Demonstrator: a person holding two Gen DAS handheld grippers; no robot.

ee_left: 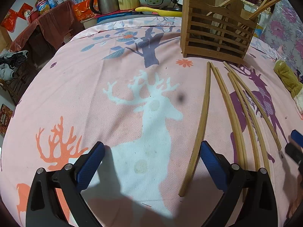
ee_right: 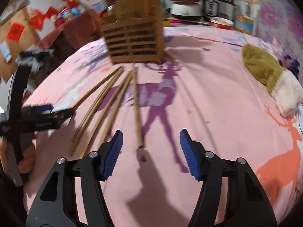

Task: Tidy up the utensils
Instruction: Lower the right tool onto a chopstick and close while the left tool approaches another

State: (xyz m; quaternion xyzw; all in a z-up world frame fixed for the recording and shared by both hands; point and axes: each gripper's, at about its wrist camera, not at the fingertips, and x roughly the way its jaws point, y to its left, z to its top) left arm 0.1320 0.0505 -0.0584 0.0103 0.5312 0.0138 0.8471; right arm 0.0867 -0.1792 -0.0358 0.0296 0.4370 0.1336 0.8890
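Blue ribbed pads on your right gripper (ee_right: 151, 152) are parted with nothing pinched yet, and the near end of one chopstick (ee_right: 136, 106) sits right between the fingers (ee_right: 113, 152), lying flat on the pink deer-print bedspread (ee_right: 217, 104). Looks like that stick is your next pick, so I'd line the pads square across its end before you squeeze; it's thin and flat on soft cloth, so it could roll or you could grab fabric with it.

Your left gripper (ee_left: 151, 162) hangs wide open and empty over the white deer, with the nearest stick just beside its right finger.

Further out, the other chopsticks (ee_right: 98, 111) fan off to the left of yours, close enough to snag. Beyond them stands the slatted wooden holder (ee_right: 132, 37), which already has a few sticks poking out. A fuzzy olive mitten-looking thing (ee_right: 265, 71) lies off to the right, well clear.
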